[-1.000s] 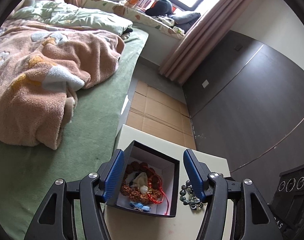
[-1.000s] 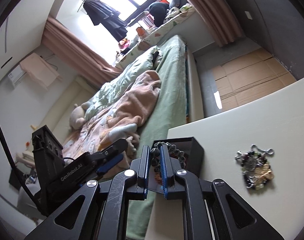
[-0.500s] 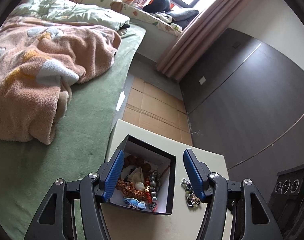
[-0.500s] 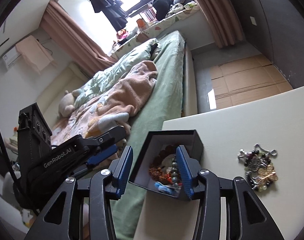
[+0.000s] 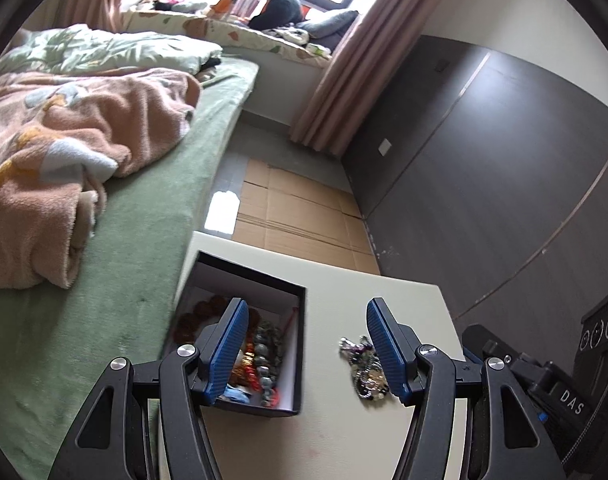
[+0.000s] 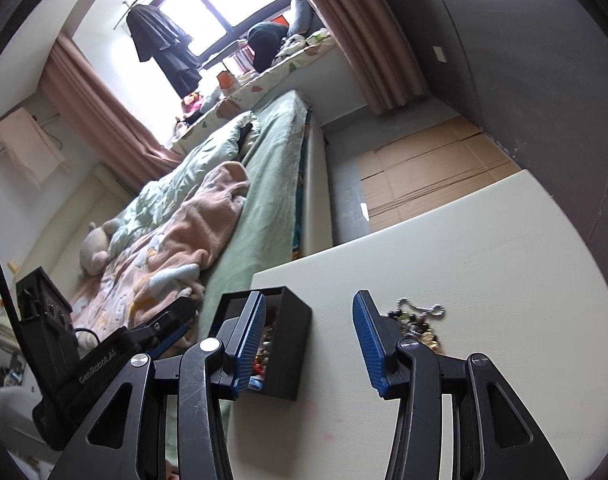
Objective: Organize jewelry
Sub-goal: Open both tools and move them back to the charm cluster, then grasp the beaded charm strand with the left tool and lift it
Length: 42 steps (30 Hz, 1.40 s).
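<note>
Both the left hand-held gripper [image 5: 306, 344] and right hand-held gripper [image 6: 308, 340] gape wide, holding nothing, above the desk [image 6: 484, 248]; black box [image 5: 259, 280] holds beads.

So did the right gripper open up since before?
Yes. The right gripper was shut on beads over the black box; now its blue pads stand wide apart, empty.

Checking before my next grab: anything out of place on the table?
Yes. One tangled jewelry pile lies loose on the table, right of the black box where the rest sits. The box sits close to the bedside edge. Both claws are open and empty.
</note>
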Available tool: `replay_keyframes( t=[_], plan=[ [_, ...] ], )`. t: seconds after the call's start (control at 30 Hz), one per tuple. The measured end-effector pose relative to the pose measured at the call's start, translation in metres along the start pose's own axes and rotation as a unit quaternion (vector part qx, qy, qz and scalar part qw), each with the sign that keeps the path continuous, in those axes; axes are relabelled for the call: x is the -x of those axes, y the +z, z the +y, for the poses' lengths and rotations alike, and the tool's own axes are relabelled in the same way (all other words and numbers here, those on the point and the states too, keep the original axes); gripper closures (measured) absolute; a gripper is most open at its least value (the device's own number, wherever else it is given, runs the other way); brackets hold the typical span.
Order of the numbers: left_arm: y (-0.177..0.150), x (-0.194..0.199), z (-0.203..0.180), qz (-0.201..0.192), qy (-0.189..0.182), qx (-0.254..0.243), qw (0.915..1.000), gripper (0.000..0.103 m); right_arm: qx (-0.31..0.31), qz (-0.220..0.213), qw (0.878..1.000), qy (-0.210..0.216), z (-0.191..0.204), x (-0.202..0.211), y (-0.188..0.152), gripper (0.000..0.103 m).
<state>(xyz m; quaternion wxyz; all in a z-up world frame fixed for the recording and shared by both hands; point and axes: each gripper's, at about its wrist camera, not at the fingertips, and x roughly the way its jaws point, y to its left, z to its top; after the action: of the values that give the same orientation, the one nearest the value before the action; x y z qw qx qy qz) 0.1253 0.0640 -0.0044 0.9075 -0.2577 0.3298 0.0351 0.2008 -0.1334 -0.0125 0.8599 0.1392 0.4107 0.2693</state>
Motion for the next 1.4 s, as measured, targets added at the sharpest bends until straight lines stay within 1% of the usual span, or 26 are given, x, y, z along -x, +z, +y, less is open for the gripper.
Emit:
replay_keyframes(
  t=[0.03,0.07,0.1,0.17,0.23,0.27,0.33,0.37,0.4,0.43,0.53,0.6,0.73,0.8,0.9,1.03,1.13,1.17,1.2,1.23,1.27,1.3,1.33,1.4],
  plan=[
    [-0.001,0.001,-0.003,-0.002,-0.002,-0.001,1.0000,0.040,-0.001,-0.002,1.000,-0.004,-0.002,0.003,0.000,0.050],
    [-0.002,0.002,-0.007,-0.007,-0.005,-0.002,1.0000,0.040,0.000,-0.006,1.000,-0.009,-0.004,0.007,0.000,0.047],
    [-0.002,0.002,-0.010,-0.010,-0.007,-0.005,0.9999,0.040,0.002,-0.012,1.000,-0.015,-0.006,0.011,0.001,0.045],
    [-0.004,0.002,-0.018,-0.015,-0.008,-0.015,0.9998,0.039,0.008,-0.017,1.000,-0.025,-0.010,0.018,0.002,0.044],
    [-0.006,0.001,-0.026,-0.018,-0.007,-0.028,0.9994,0.027,0.006,-0.016,0.999,-0.029,-0.018,0.023,0.003,0.041],
    [-0.007,0.000,-0.030,-0.021,-0.007,-0.036,0.9991,0.025,0.003,-0.016,0.999,-0.032,-0.022,0.026,0.003,0.038],
    [-0.009,0.001,-0.035,-0.028,-0.007,-0.042,0.9987,0.022,-0.001,-0.018,0.999,-0.041,-0.029,0.032,0.004,0.021],
    [-0.010,0.002,-0.037,-0.032,-0.010,-0.041,0.9986,0.019,-0.004,-0.016,0.999,-0.045,-0.032,0.034,0.004,0.016],
    [-0.011,0.002,-0.038,-0.034,-0.015,-0.039,0.9985,0.013,-0.009,-0.011,0.999,-0.043,-0.037,0.036,0.004,0.009],
    [-0.012,0.003,-0.039,-0.037,-0.020,-0.037,0.9984,0.008,-0.014,-0.007,0.999,-0.038,-0.041,0.038,0.005,0.008],
    [-0.014,0.001,-0.047,-0.040,-0.031,-0.043,0.9978,0.007,-0.013,-0.001,0.999,-0.048,-0.049,0.043,0.004,0.006],
    [-0.017,-0.002,-0.053,-0.039,-0.038,-0.052,0.9972,0.007,-0.011,-0.004,0.998,-0.055,-0.053,0.048,0.004,0.000],
    [-0.023,-0.009,-0.068,-0.039,-0.037,-0.077,0.9955,0.007,-0.004,-0.024,0.998,-0.062,-0.057,0.059,0.007,0.000],
    [-0.026,-0.013,-0.074,-0.036,-0.035,-0.088,0.9949,0.007,-0.008,-0.025,0.998,-0.060,-0.061,0.063,0.008,0.000],
    [-0.030,-0.024,-0.080,-0.019,-0.025,-0.100,0.9945,0.007,-0.006,-0.010,0.998,-0.064,-0.069,0.064,0.011,0.000],
    [-0.033,-0.038,-0.083,0.010,-0.025,-0.103,0.9943,0.007,-0.013,0.016,0.996,-0.085,-0.087,0.067,0.016,0.000],
    [-0.035,-0.050,-0.086,0.028,-0.017,-0.110,0.9934,0.007,-0.030,0.006,0.993,-0.110,-0.102,0.074,0.020,0.000],
    [-0.036,-0.054,-0.087,0.032,-0.013,-0.109,0.9934,0.007,-0.031,0.001,0.992,-0.122,-0.105,0.076,0.022,0.000],
    [-0.037,-0.057,-0.087,0.035,-0.012,-0.107,0.9936,0.010,-0.030,-0.001,0.991,-0.132,-0.108,0.077,0.024,0.000],
    [-0.038,-0.062,-0.087,0.042,-0.011,-0.102,0.9938,0.016,-0.030,0.000,0.990,-0.139,-0.111,0.077,0.025,0.000],
    [-0.039,-0.066,-0.087,0.050,-0.011,-0.099,0.9938,0.019,-0.031,0.003,0.990,-0.141,-0.113,0.076,0.026,0.000],
    [-0.040,-0.073,-0.087,0.064,-0.008,-0.096,0.9933,0.027,-0.034,0.008,0.989,-0.142,-0.115,0.074,0.026,0.000],
    [-0.042,-0.076,-0.087,0.072,-0.004,-0.095,0.9929,0.032,-0.039,0.016,0.989,-0.145,-0.118,0.071,0.026,0.000],
    [-0.044,-0.087,-0.082,0.090,0.009,-0.084,0.9923,0.046,-0.049,0.033,0.988,-0.146,-0.124,0.063,0.025,0.002]
  ],
)
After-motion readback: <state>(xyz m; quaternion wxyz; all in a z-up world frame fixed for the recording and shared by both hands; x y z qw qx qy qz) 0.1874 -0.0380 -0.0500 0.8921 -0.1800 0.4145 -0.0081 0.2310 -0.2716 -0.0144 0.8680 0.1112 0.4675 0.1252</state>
